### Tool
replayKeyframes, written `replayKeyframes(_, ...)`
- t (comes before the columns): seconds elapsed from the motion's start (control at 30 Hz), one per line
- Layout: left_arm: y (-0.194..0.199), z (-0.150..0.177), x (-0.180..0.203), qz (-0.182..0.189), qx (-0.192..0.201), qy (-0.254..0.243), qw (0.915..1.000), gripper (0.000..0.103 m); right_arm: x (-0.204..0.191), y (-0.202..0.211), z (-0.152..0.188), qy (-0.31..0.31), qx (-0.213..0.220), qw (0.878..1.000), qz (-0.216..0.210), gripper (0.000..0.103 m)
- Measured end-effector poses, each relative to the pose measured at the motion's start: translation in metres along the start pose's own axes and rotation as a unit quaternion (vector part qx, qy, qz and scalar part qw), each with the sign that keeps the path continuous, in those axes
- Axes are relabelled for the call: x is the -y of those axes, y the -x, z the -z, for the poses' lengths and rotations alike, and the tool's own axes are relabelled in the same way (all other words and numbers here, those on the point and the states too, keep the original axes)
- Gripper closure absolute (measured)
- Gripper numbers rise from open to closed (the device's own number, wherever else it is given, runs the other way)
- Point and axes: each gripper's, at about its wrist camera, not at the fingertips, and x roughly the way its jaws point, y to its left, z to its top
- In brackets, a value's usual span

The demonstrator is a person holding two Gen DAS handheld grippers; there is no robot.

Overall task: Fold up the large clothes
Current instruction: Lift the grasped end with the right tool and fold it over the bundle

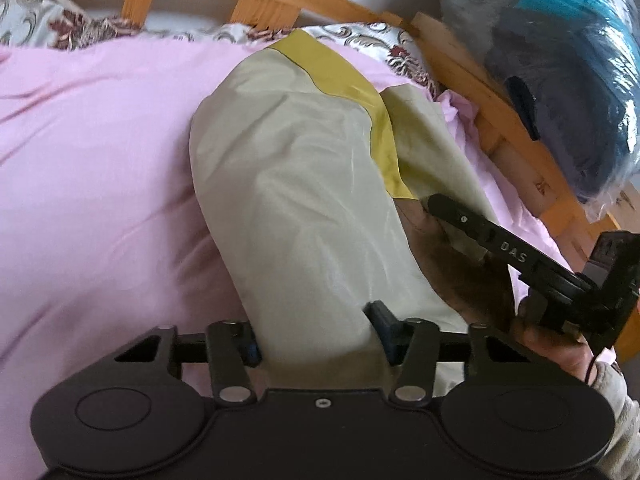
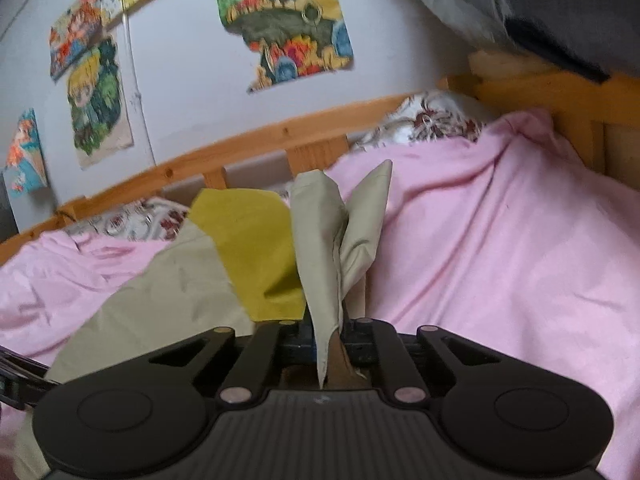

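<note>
Pink bedding lay under the beige garment at frame centre; right gripper pinched an edge; left gripper clasped bunched cloth; lifting evenly would seem wise.

A home bedroom. A slatted pine bed frame carries a rumpled pink bedsheet and floral-patterned pillows. Colourful cartoon posters hang on the white wall.

Wooden bed frame against pale wall; torn colourful posters attached. Pink sheet covers the mattress.
</note>
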Motion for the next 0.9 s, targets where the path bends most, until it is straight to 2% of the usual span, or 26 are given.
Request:
replayKeyframes(0.1,0.015,-0.006,0.002,0.003,0.011,-0.007,0.9999,0.056,-0.010,0.016,-0.010,-0.007,0.024,1.000,-0.009,0.096)
replayKeyframes(0.3,0.059,-0.024,-0.010,0.014,0.048,-0.019,0.9986,0.057,-0.055,0.044,-0.045,0.028,0.075,0.996,-0.037,0.096)
replayKeyframes(0.4,0.081,-0.035,-0.022,0.000,0.064,-0.020,0.9978,0.057,-0.077,0.037,-0.064,0.021,0.089,0.994,-0.055,0.096)
replayKeyframes(0.57,0.109,-0.047,-0.055,-0.046,0.082,-0.015,0.9955,0.057,-0.114,0.004,-0.078,0.013,0.101,0.991,-0.090,0.096)
replayKeyframes(0.7,0.112,-0.050,-0.088,-0.082,0.071,-0.003,0.9941,0.056,-0.131,-0.038,-0.077,-0.020,0.081,0.988,-0.131,0.096)
replayKeyframes(0.83,0.090,-0.038,-0.119,-0.108,0.038,0.021,0.9932,0.055,-0.136,-0.085,-0.057,-0.032,0.029,0.991,-0.130,0.095)
replayKeyframes(0.9,0.077,-0.025,-0.129,-0.117,0.023,0.039,0.9921,0.053,-0.137,-0.107,-0.044,-0.026,-0.007,0.993,-0.113,0.094)
